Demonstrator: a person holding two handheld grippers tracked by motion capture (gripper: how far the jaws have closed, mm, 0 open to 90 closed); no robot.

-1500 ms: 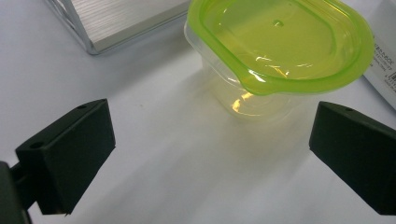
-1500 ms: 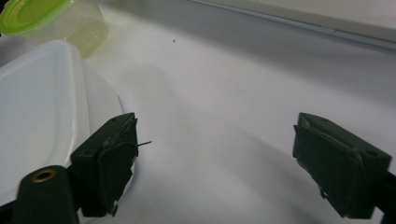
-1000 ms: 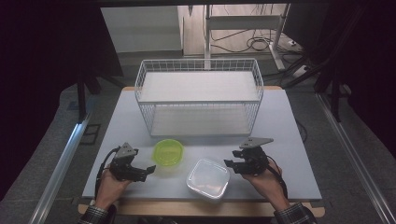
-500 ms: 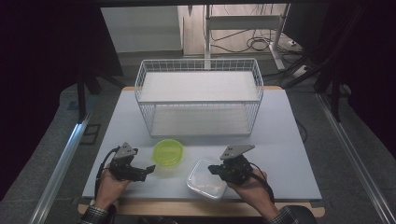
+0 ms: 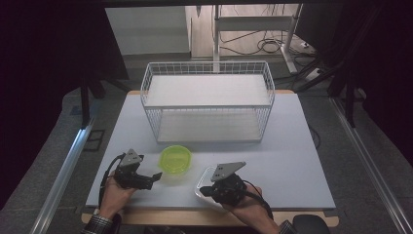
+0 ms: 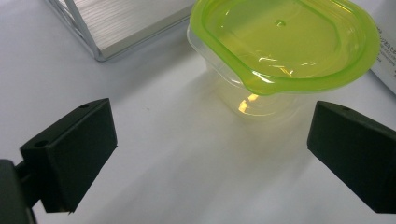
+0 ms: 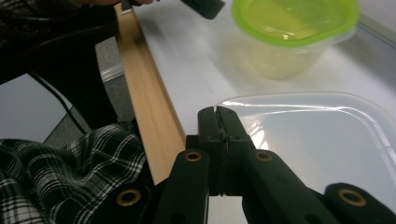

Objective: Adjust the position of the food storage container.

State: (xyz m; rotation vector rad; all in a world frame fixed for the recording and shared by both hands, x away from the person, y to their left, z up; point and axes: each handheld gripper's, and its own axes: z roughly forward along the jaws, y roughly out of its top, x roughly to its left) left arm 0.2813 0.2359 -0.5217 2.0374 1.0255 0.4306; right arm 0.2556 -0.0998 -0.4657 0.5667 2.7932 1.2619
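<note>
A round clear tub with a lime-green lid (image 5: 175, 159) (image 6: 280, 46) (image 7: 294, 32) stands on the white table (image 5: 292, 165). My left gripper (image 5: 156, 178) (image 6: 210, 154) rests just left of it, open, the jaws wide and nothing between them. A flat clear container (image 5: 207, 174) (image 7: 317, 140) lies near the front edge. My right gripper (image 5: 202, 191) (image 7: 217, 114) is shut, its tips at that container's near-left rim. Whether the thin rim is nipped between them I cannot tell.
A white wire basket (image 5: 207, 105) (image 6: 116, 23) stands across the middle of the table behind the tub. The wooden front edge (image 7: 149, 116) and a plaid sleeve (image 7: 60, 172) lie close under the right gripper. Dark floor and rails flank the table.
The right hand has moved left from beside the clear container to over its front-left part, and its jaws have closed. The left hand has stayed put.
</note>
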